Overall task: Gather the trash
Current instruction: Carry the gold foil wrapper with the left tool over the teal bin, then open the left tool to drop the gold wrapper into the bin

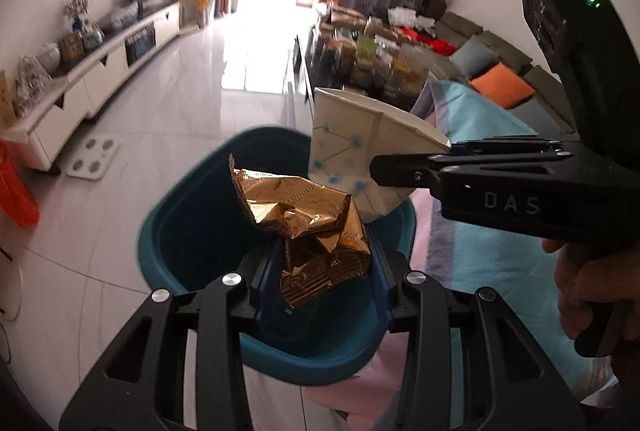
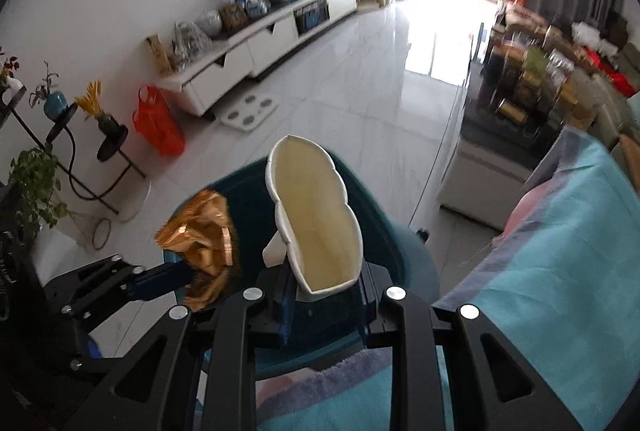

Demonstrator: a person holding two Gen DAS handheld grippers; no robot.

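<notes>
My left gripper (image 1: 326,263) is shut on a crumpled gold foil wrapper (image 1: 308,227) and holds it over the open teal trash bin (image 1: 168,231). My right gripper (image 1: 376,171) comes in from the right, shut on a squashed white paper cup (image 1: 352,147) above the bin's far rim. In the right wrist view the right gripper (image 2: 324,287) pinches the flattened cup (image 2: 316,219), its cream inside facing me, over the bin (image 2: 404,243). The left gripper (image 2: 188,277) with the wrapper (image 2: 200,243) is at the left.
The bin stands on a white tiled floor beside a turquoise and pink rug (image 2: 560,271). A white TV cabinet (image 2: 256,47) runs along the far wall, with an orange bag (image 2: 158,119) and a white scale (image 2: 250,109) near it. A cluttered coffee table (image 1: 360,59) and sofa (image 1: 500,71) lie behind.
</notes>
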